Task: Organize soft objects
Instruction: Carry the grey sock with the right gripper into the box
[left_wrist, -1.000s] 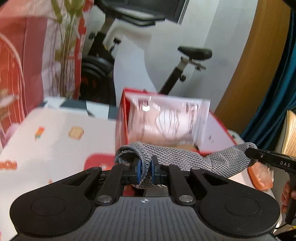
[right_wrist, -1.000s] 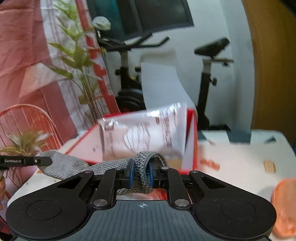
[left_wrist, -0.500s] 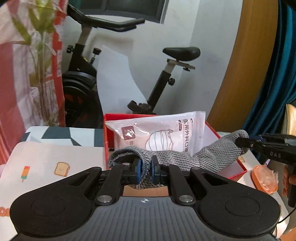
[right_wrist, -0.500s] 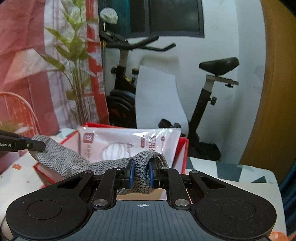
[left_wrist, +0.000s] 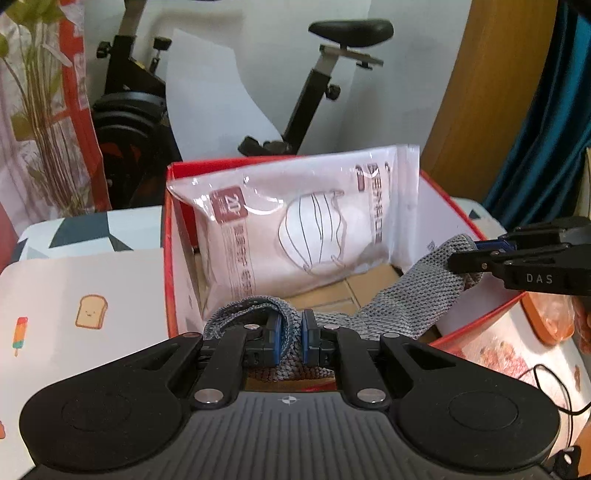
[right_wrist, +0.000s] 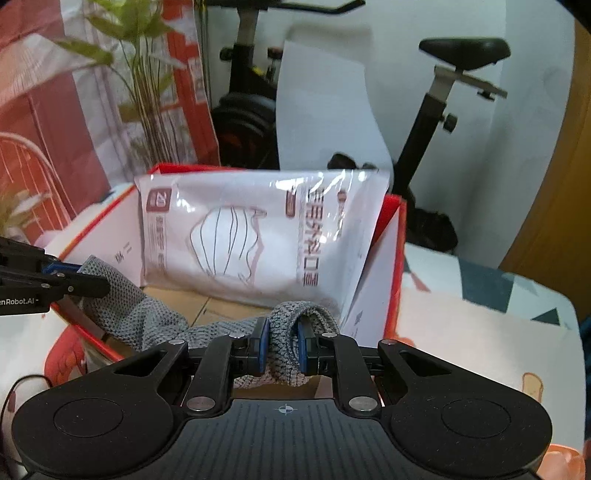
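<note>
1. A grey knitted sock (left_wrist: 406, 302) hung stretched over the open red box (left_wrist: 168, 258), in front of a mask packet (left_wrist: 295, 229) leaning inside.
2. The left claw (left_wrist: 289, 341) pinched one end.
3. The right claw (right_wrist: 282, 349) pinched the other.
4. The box stood on the patterned surface (left_wrist: 74, 280).

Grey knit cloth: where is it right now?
The grey knit cloth hangs stretched between the left gripper and right gripper, over the open red box, in front of the mask packet leaning inside.
</note>
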